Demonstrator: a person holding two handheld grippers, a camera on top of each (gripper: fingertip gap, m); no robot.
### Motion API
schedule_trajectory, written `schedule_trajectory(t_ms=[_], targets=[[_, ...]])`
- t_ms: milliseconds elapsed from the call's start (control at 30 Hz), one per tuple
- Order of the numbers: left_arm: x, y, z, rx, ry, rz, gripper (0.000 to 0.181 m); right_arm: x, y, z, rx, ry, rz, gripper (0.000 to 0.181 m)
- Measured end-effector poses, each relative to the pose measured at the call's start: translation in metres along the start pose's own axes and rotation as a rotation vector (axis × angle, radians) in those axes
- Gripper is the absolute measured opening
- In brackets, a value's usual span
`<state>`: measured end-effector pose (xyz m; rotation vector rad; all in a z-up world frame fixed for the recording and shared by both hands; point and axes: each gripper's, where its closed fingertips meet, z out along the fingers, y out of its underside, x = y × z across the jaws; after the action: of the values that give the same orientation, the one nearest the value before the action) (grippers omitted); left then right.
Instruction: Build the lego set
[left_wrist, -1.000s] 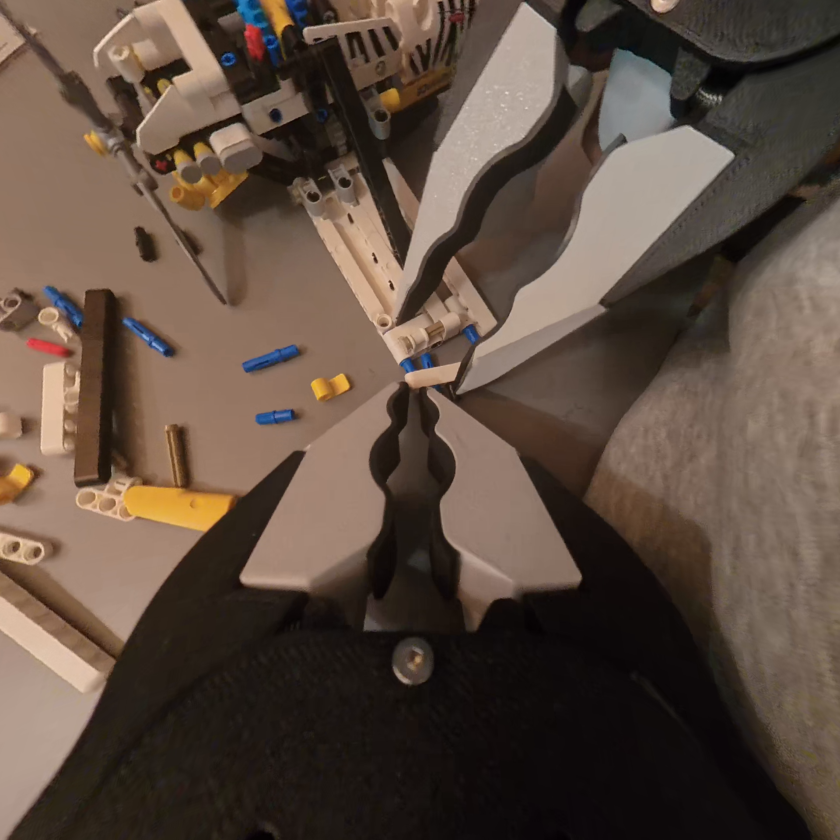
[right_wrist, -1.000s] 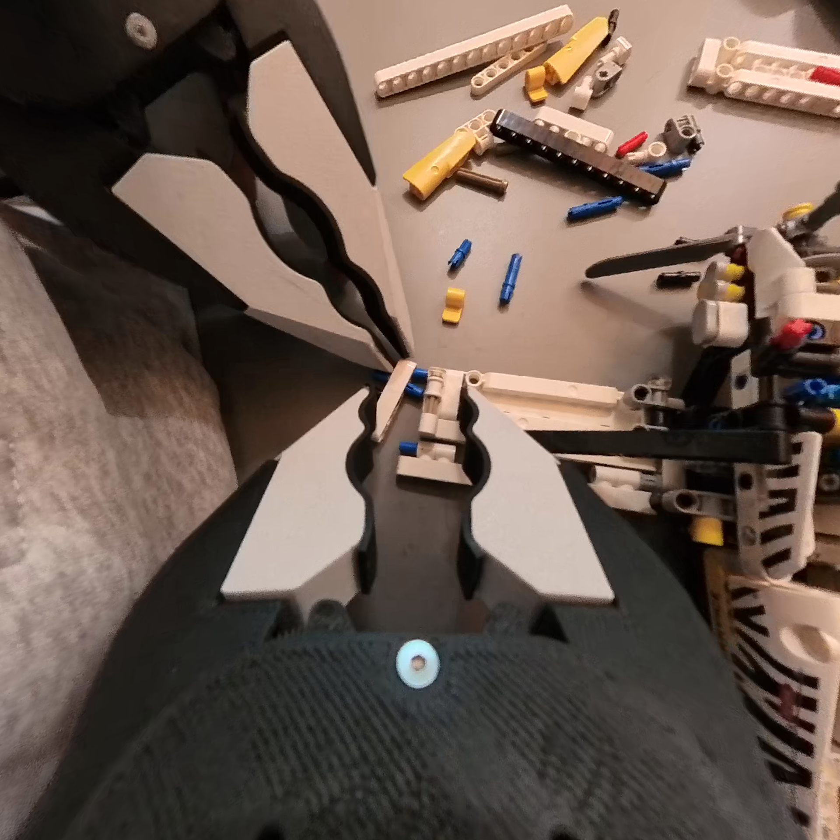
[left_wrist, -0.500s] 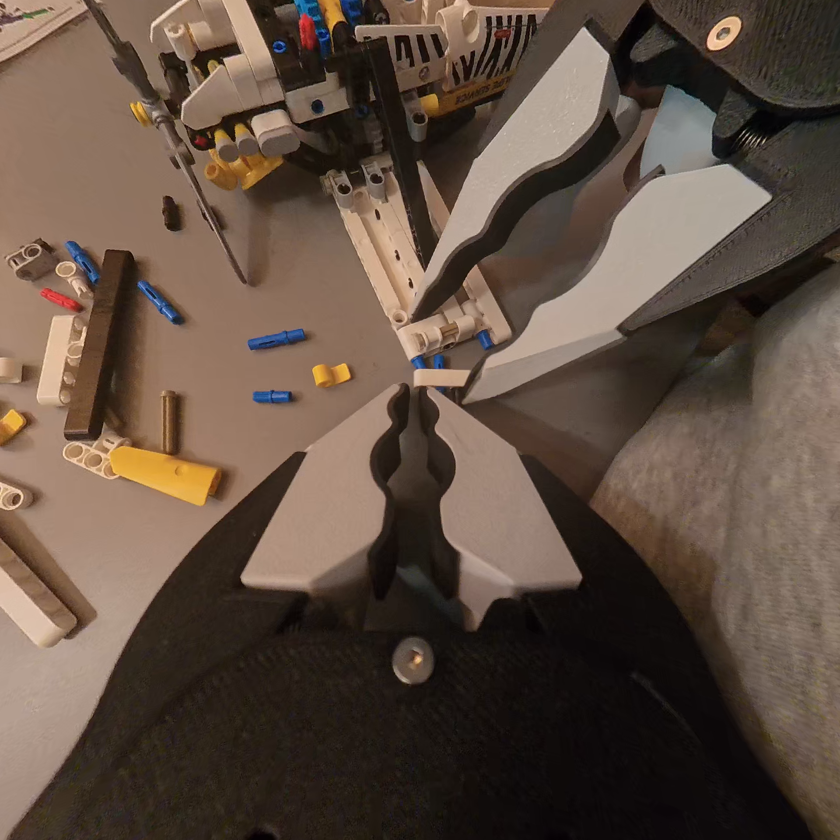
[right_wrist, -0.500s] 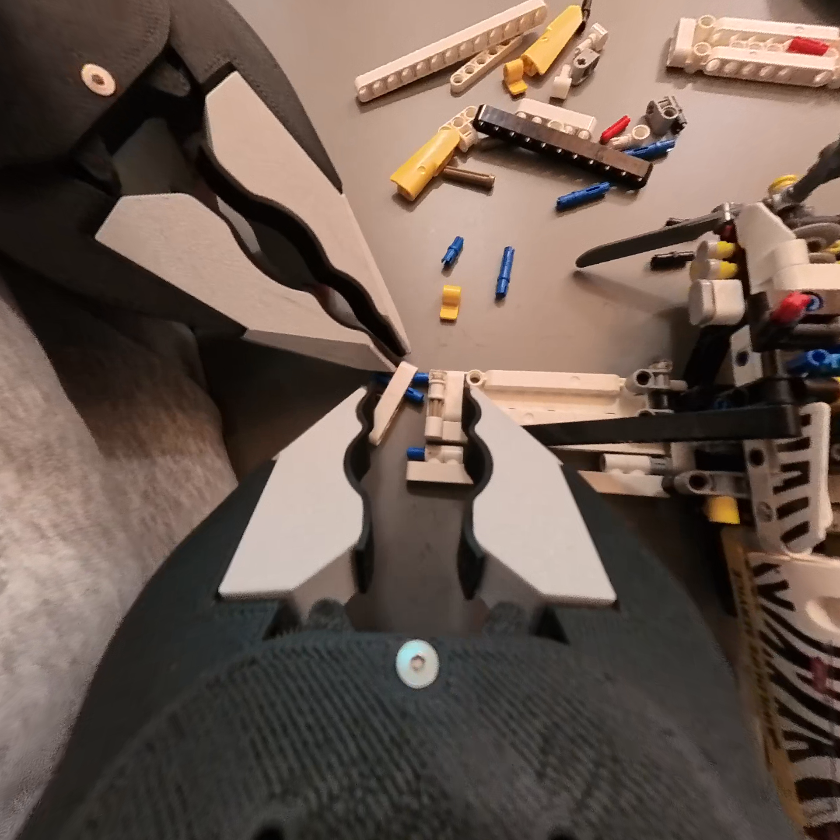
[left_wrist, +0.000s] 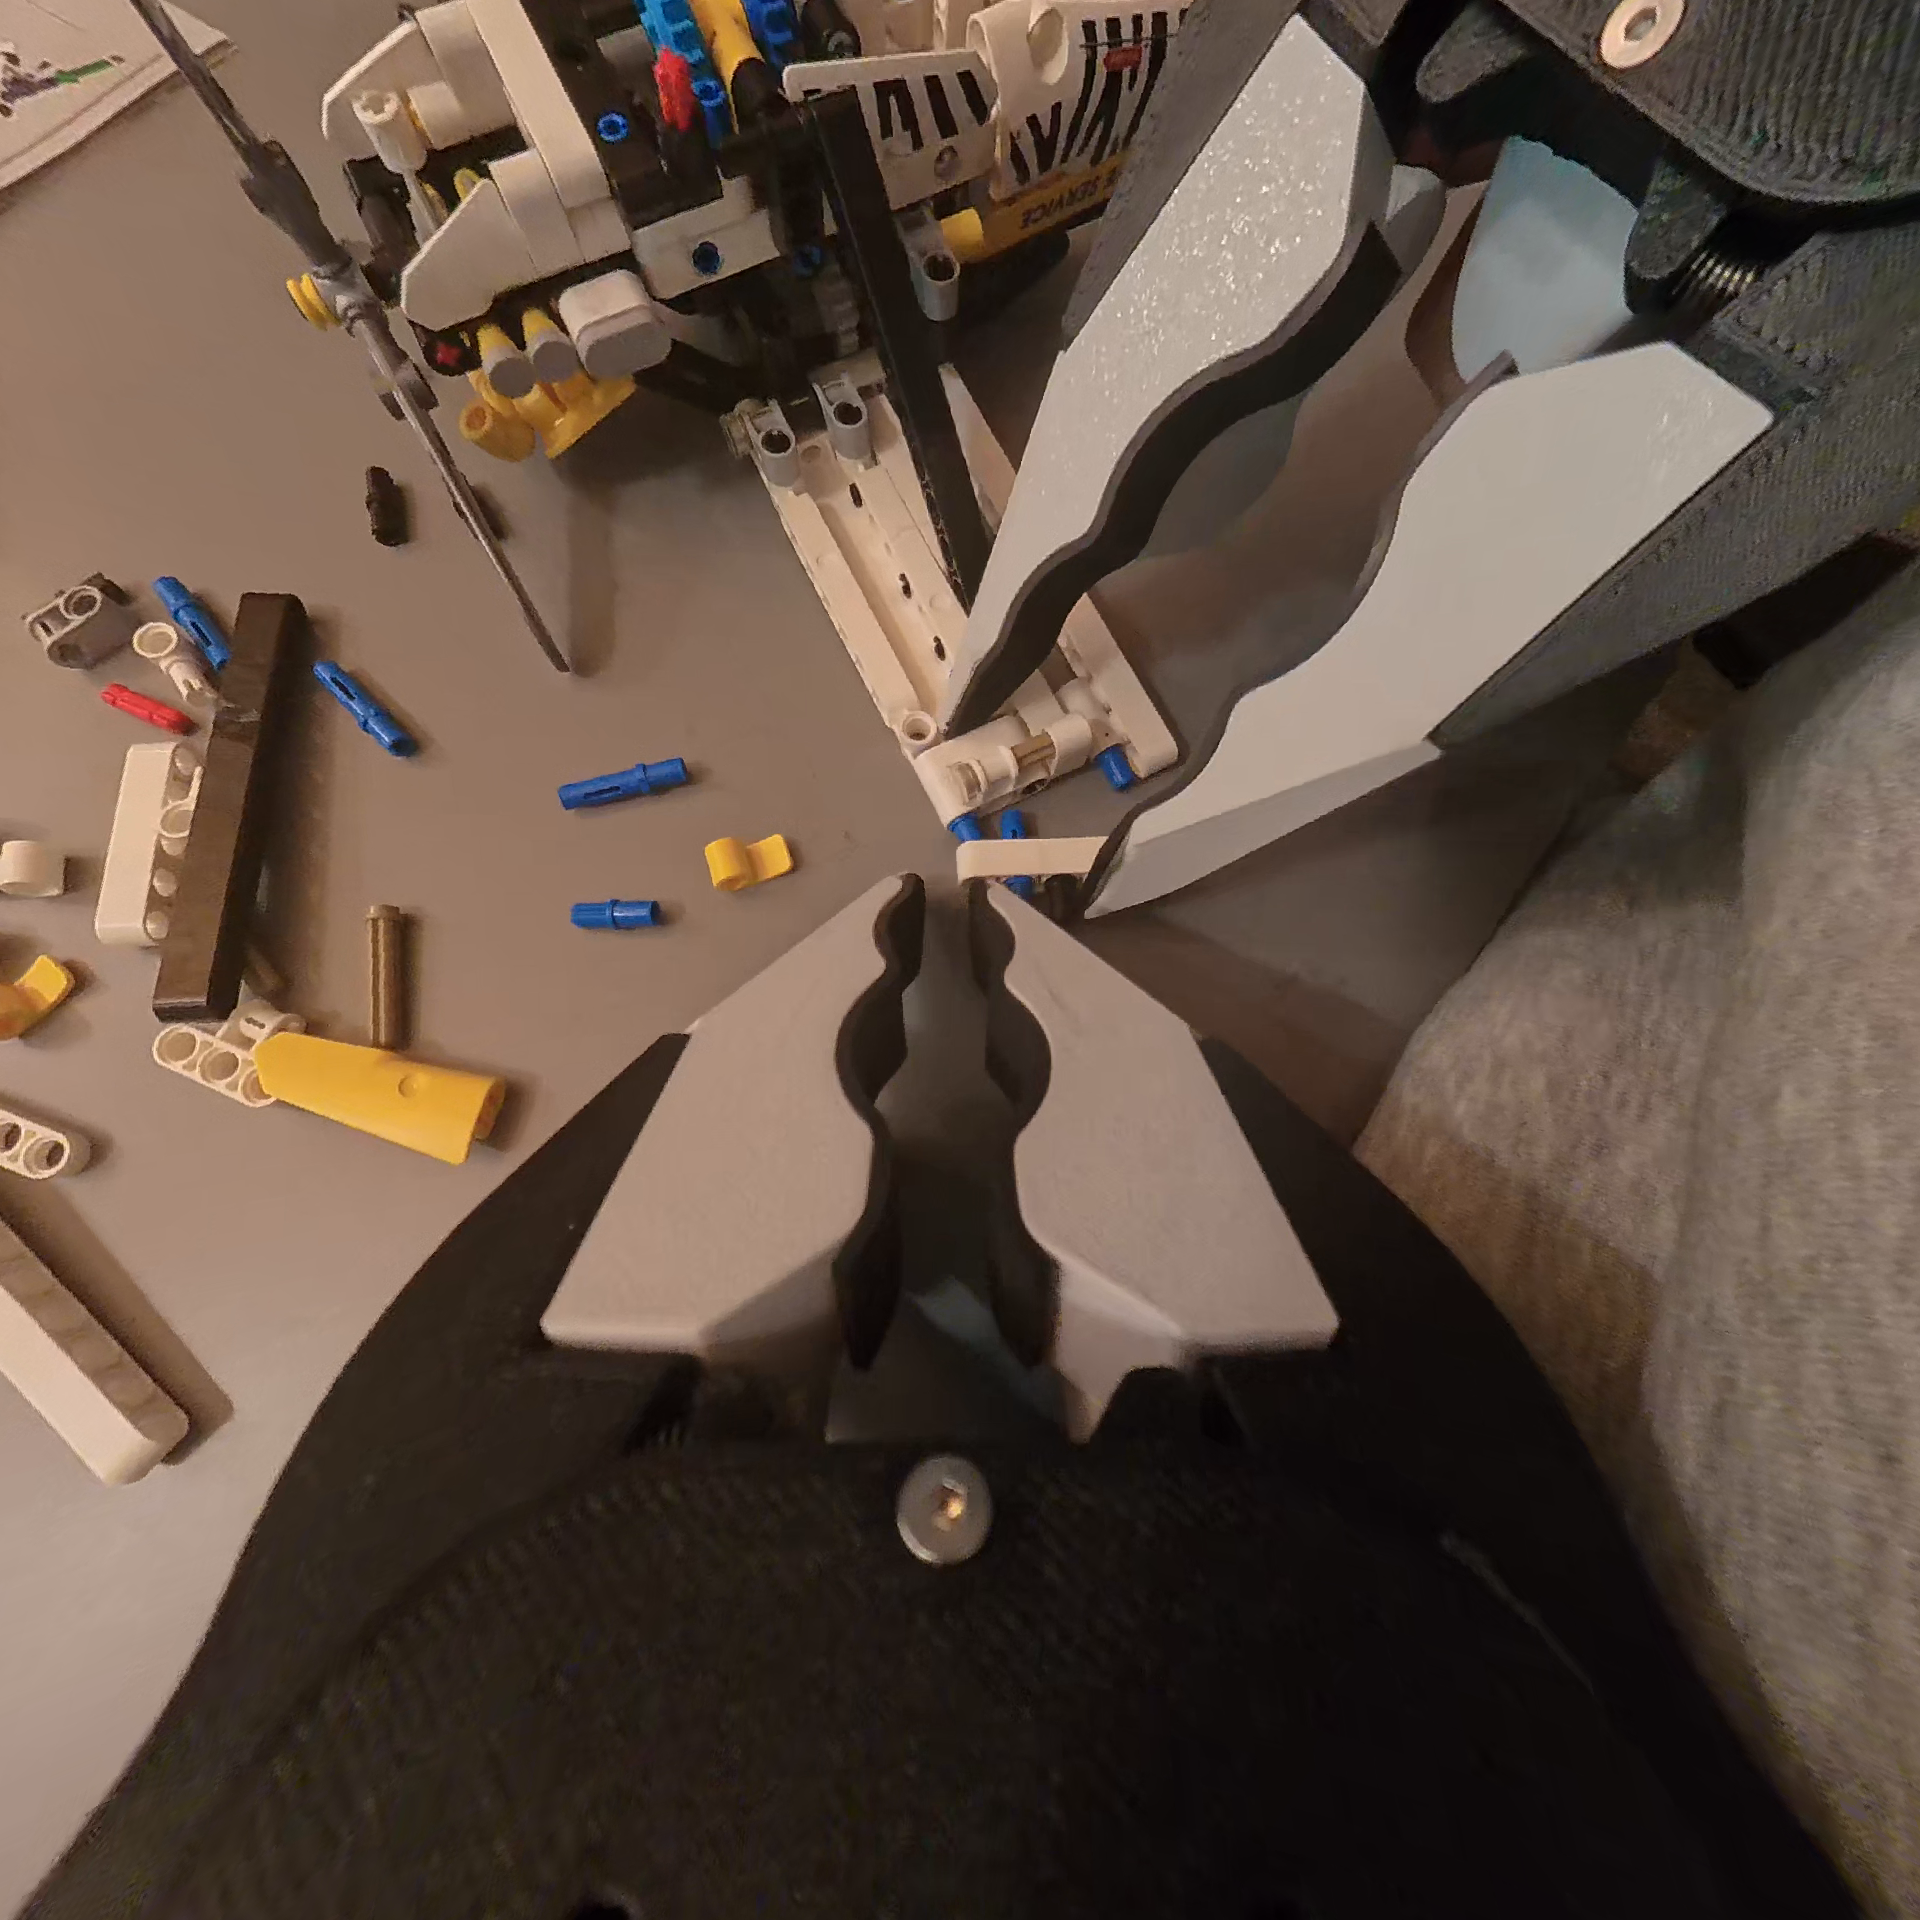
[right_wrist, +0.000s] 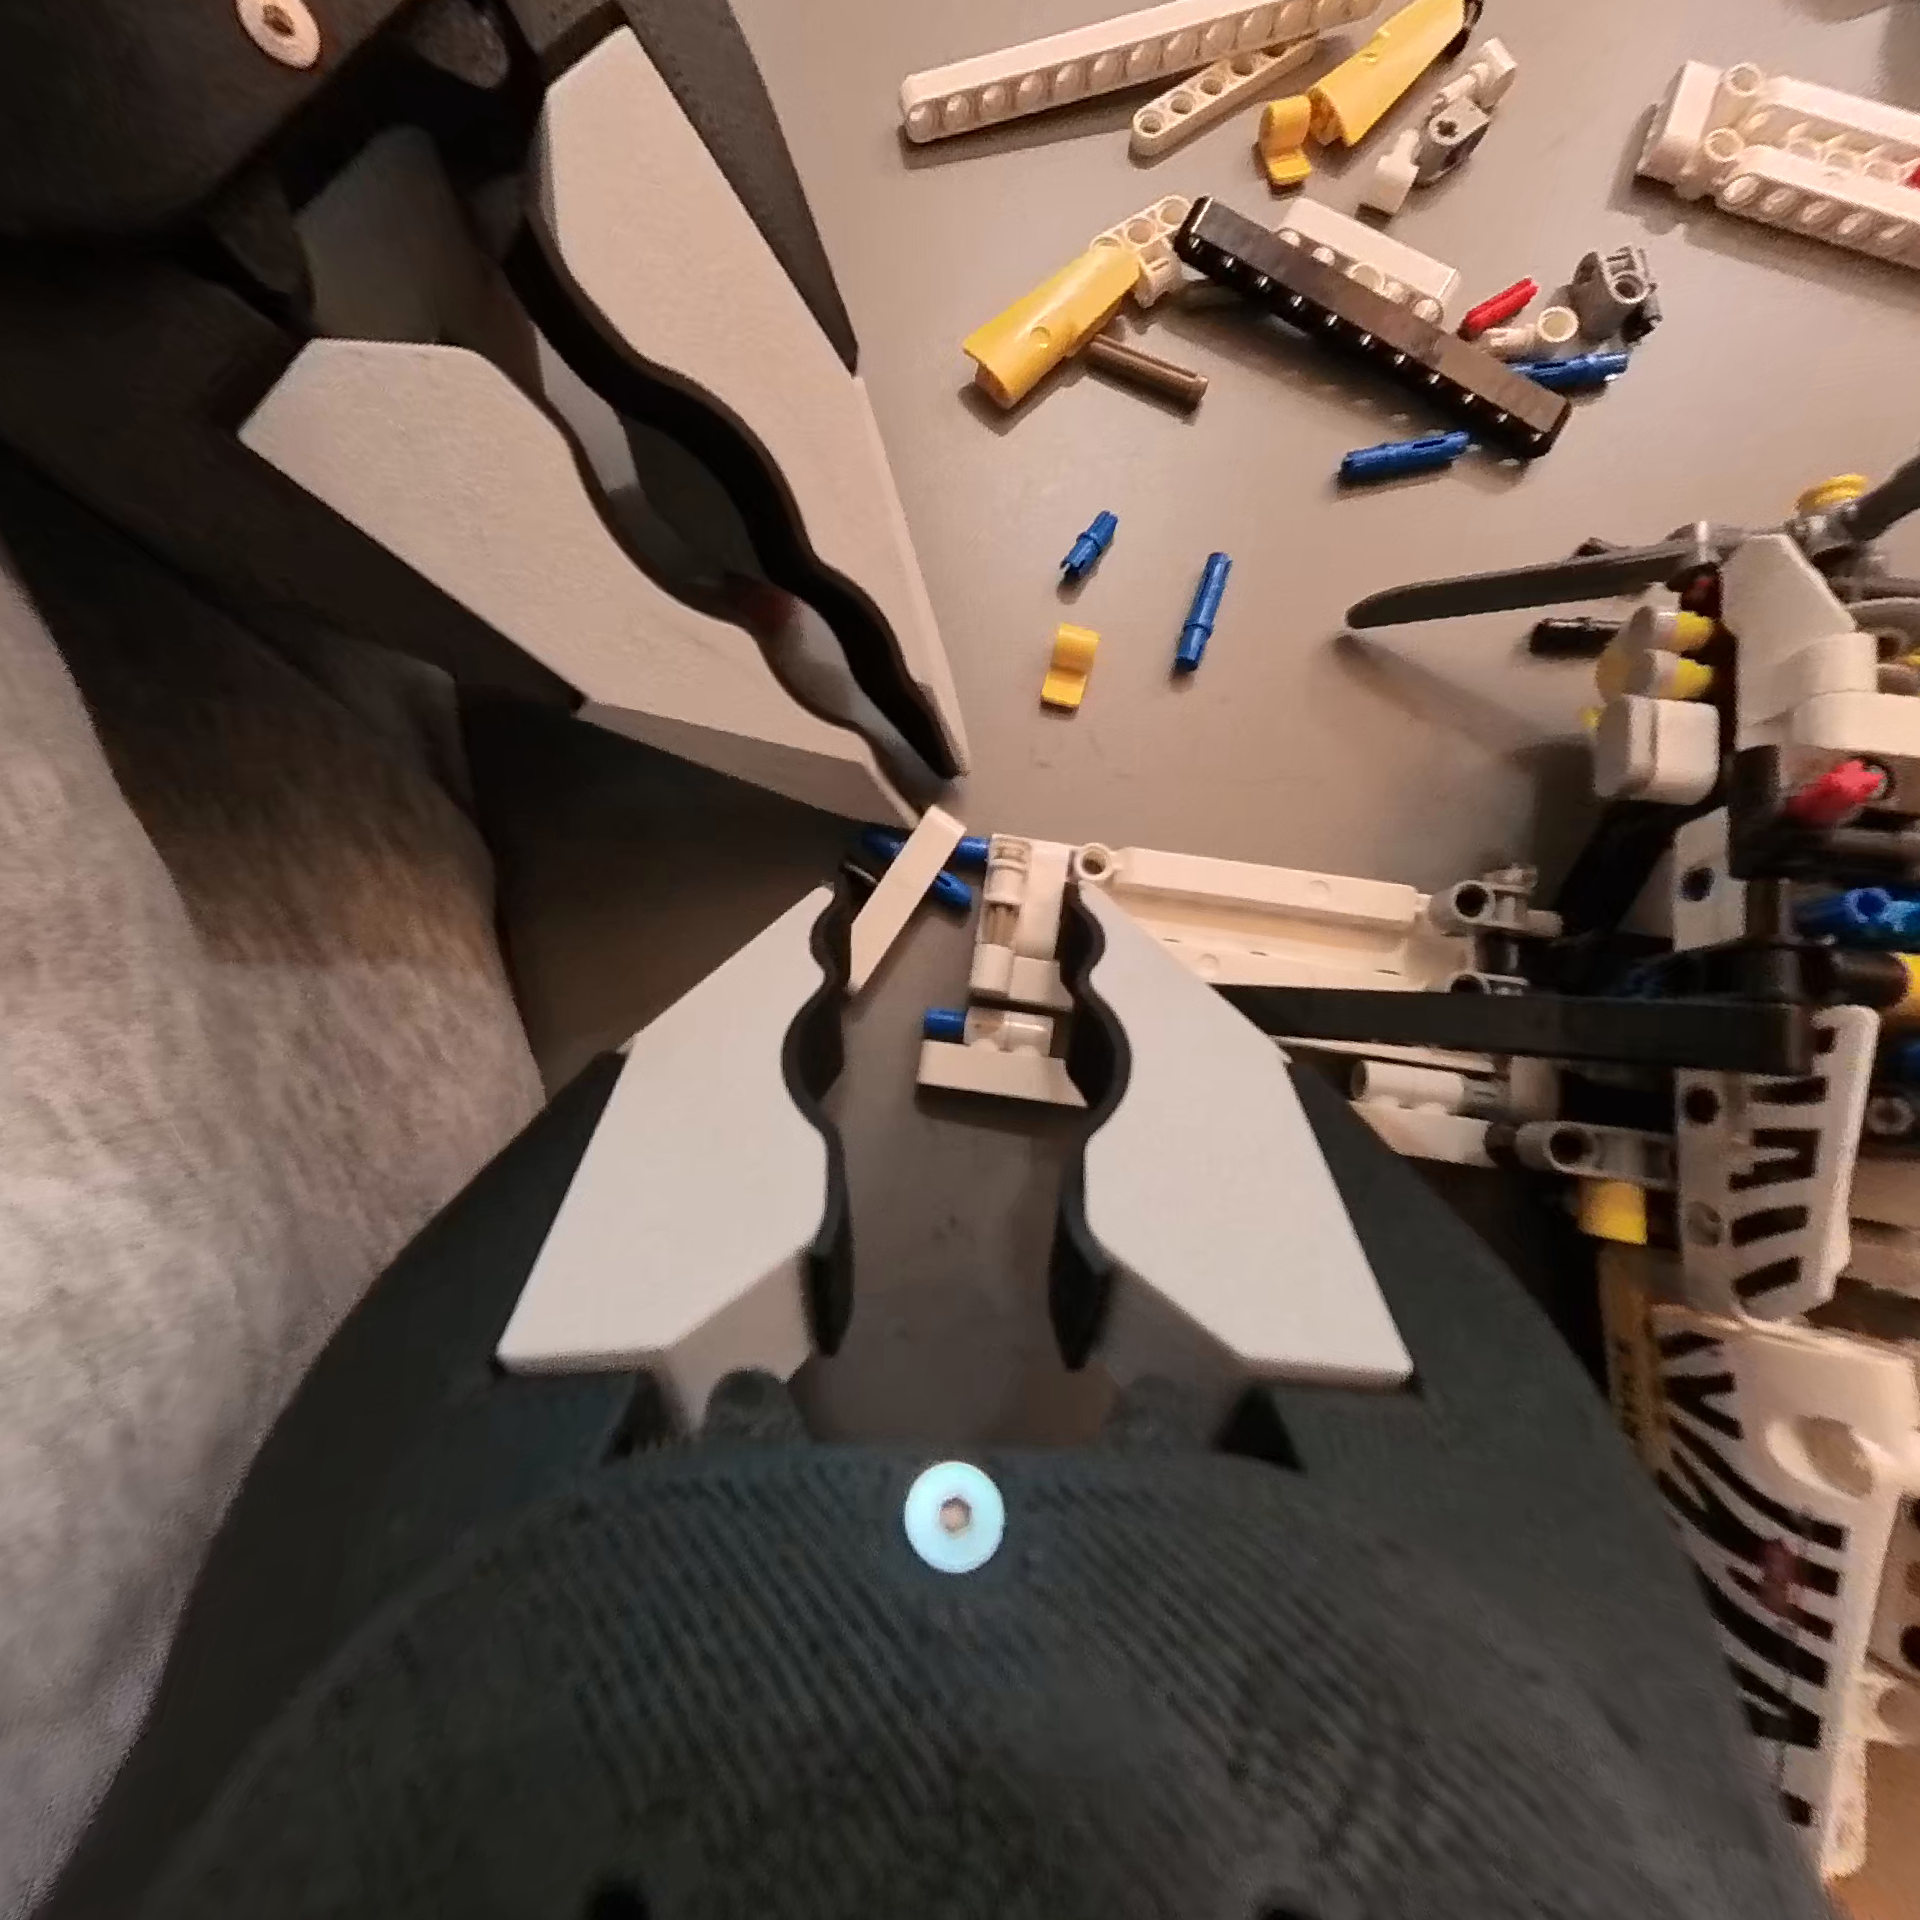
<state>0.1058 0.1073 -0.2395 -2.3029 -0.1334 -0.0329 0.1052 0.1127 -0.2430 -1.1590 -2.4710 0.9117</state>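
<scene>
Left tongs (left_wrist: 945, 902), nearly closed, are pinching a small white beam (left_wrist: 1023, 855) mid-frame; right tongs (right_wrist: 961, 914), part open, are bracing the model's tail (right_wrist: 1023, 935). Pins (left_wrist: 987, 828) need lining up first.

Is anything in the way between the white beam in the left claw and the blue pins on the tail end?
Nothing visible. The beam in the left claw meets the blue pins at the tail end. The open right claw straddles that end, one finger beside the beam, not between.

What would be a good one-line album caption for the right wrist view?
Right gripper steadies the white tail end of a Lego helicopter while the left gripper brings a small white piece.
</scene>
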Motion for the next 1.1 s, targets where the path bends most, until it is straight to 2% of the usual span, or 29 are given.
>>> schedule_trajectory(t_ms=[300,733,967,1100], targets=[[0.0025,0.003,-0.0005,-0.018,0.005,0.058,0.003,-0.0011,-0.0006,-0.0023,0.023,-0.098,0.038,0.038],[-0.0032,0.0001,0.0013,0.004,0.024,0.071,0.017,-0.0001,0.0009,-0.0023,0.017,-0.124,-0.037,0.034],[-0.005,-0.0061,-0.0029,0.031,0.027,0.108,0.019,-0.0003,0.0003,-0.0022,0.027,-0.139,-0.025,0.034],[0.0007,-0.0044,-0.0027,0.03,0.061,0.126,0.015,-0.0031,-0.0002,-0.0026,0.038,-0.157,-0.017,0.038]])
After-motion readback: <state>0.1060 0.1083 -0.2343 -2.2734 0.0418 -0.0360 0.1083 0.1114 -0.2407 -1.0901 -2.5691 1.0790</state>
